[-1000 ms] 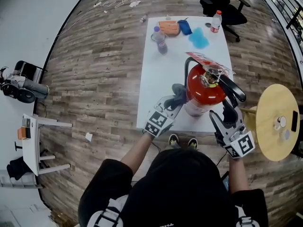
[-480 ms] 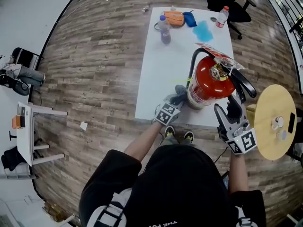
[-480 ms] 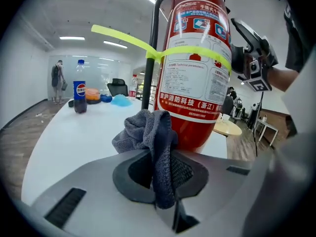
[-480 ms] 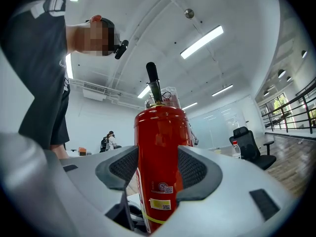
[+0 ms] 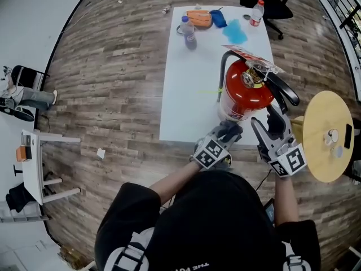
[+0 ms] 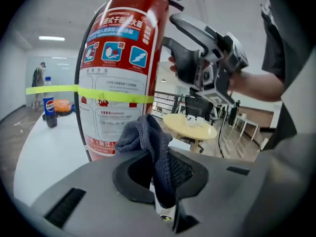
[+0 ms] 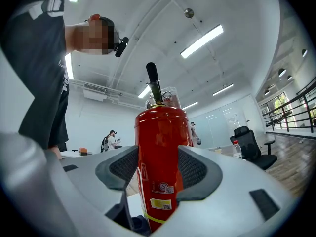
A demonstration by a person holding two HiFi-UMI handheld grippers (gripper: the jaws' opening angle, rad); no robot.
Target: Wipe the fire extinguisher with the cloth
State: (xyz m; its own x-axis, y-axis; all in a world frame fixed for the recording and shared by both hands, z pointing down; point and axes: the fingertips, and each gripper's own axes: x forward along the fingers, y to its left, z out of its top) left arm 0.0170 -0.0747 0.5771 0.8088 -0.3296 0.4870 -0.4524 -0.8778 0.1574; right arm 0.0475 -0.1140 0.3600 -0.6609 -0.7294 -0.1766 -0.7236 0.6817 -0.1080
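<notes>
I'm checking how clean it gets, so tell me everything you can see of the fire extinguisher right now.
The fire extinguisher is a glossy red, metal-looking cylinder standing upright near the white table's front edge. It has a black lever and hose at the top, a white label and a yellow-green tape band. The right gripper frames its body; the left gripper holds the cloth by its base. Contact is unclear.

The fire extinguisher (image 6: 126,78) bears a white label with Chinese print too small to read and three blue pictogram squares (image 6: 112,52). Its other side shows a round S mark (image 7: 161,187), a QR code (image 7: 169,189) and a yellow sticker (image 7: 161,204). The cubes of the left gripper (image 5: 230,130) and the right gripper (image 5: 271,120) each show a black-and-white square marker (image 5: 213,152).
</notes>
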